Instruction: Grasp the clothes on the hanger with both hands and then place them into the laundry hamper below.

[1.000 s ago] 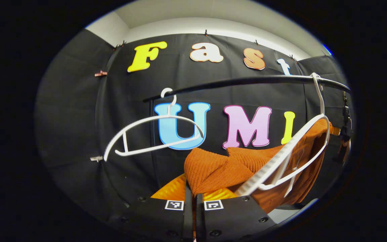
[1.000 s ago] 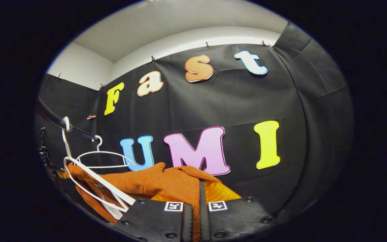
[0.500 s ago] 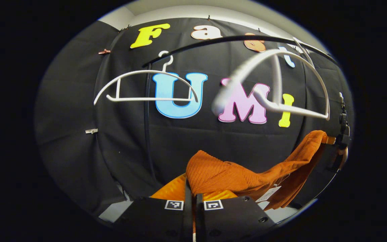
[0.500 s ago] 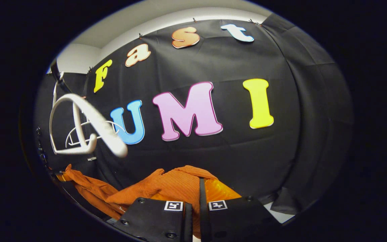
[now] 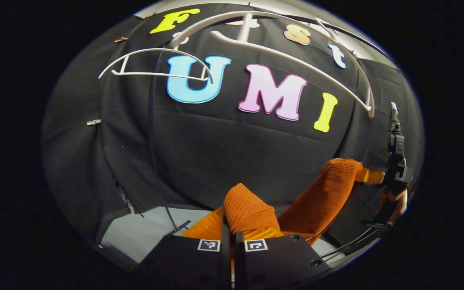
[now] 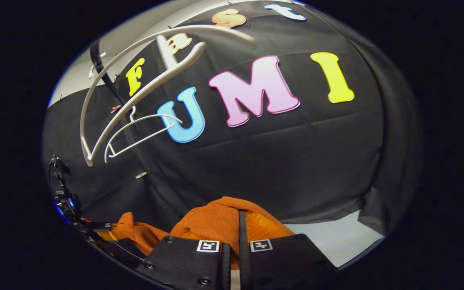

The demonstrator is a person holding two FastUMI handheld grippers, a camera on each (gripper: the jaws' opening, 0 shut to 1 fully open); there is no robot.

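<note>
Orange ribbed knit garment is off the two white hangers (both bare, high against the booth wall) and stretched between your grippers. Your left gripper has its fingers closed on one bunched end; your right gripper is clamped on the other. Below, pale floor shows at the wall's foot.

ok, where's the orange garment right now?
Off the hangers: the orange garment is stretched between both grippers, one end pinched in the left gripper, the other in the right gripper, below the white hangers.
</note>
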